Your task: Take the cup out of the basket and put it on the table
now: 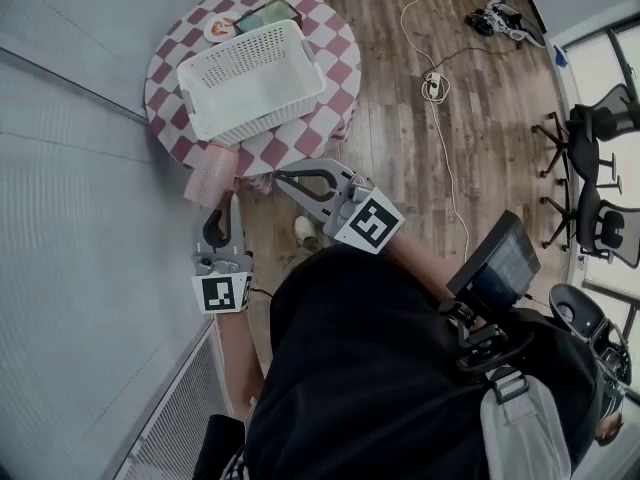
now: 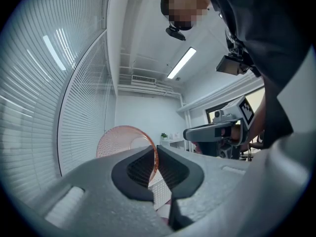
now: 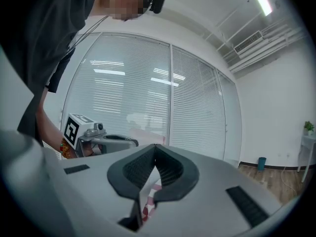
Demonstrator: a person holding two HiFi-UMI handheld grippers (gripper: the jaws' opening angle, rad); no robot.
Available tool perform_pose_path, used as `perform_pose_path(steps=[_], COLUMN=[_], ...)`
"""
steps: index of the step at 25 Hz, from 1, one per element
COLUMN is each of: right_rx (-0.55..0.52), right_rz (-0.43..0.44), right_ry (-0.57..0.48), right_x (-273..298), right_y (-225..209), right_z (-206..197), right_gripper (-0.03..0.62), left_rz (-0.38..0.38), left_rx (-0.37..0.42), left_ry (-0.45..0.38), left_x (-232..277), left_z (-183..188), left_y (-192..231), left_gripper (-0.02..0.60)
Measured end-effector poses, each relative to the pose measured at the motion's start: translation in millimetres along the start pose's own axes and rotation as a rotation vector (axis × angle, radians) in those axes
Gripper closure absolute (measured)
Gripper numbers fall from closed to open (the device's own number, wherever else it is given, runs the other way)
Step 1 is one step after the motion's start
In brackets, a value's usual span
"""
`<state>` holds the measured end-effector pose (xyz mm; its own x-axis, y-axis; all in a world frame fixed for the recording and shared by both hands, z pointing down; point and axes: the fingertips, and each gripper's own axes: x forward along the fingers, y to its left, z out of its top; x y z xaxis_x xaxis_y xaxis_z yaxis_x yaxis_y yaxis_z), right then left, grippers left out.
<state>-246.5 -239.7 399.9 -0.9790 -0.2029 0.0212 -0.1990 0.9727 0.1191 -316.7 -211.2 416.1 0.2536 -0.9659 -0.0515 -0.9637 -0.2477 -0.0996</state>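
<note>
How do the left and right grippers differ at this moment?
The left gripper is shut on the pink cup, gripping its rim. The right gripper is shut with nothing between its jaws. In the head view the left gripper sits nearer the blinds, while the right gripper points at the checkered table edge below the white basket. Both are closed and outside the basket.

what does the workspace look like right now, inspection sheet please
surface: round checked table, mostly under the basket
job's things: white basket on the table, nothing seen inside; pink cup outside it at the table's near edge
clutter: small plate, green item behind basket
grippers: left gripper jaws shut on the cup's rim; right gripper jaws shut, empty
cables: white cable and power strip on floor
surroundings: window blinds, office chairs
</note>
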Motion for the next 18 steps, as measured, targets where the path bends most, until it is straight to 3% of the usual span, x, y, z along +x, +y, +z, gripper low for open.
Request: perform_pose_path(steps=[3, 13, 18], right_rx=[0.052, 0.04, 0.055], right_rz=[-0.032, 0.017, 0.024], right_ry=[-0.031, 0.037, 0.061], right_x=[-6.1, -7.8, -5.0], right_y=[-6.7, -0.7, 5.7], right_z=[-1.4, -23.8, -38.6], right_gripper=[0.583, 0.583, 0.583], left_rz=[0.008, 0.034, 0.018], left_rx=[0.007, -0.013, -0.039], left_ry=[-0.009, 0.044, 0.013], left_x=[7.6, 3.5, -1.9], left_z=[-1.8, -12.0, -22.1], left_y=[-7.2, -18.3, -19.9], left_gripper=[0.562, 0.561, 0.561])
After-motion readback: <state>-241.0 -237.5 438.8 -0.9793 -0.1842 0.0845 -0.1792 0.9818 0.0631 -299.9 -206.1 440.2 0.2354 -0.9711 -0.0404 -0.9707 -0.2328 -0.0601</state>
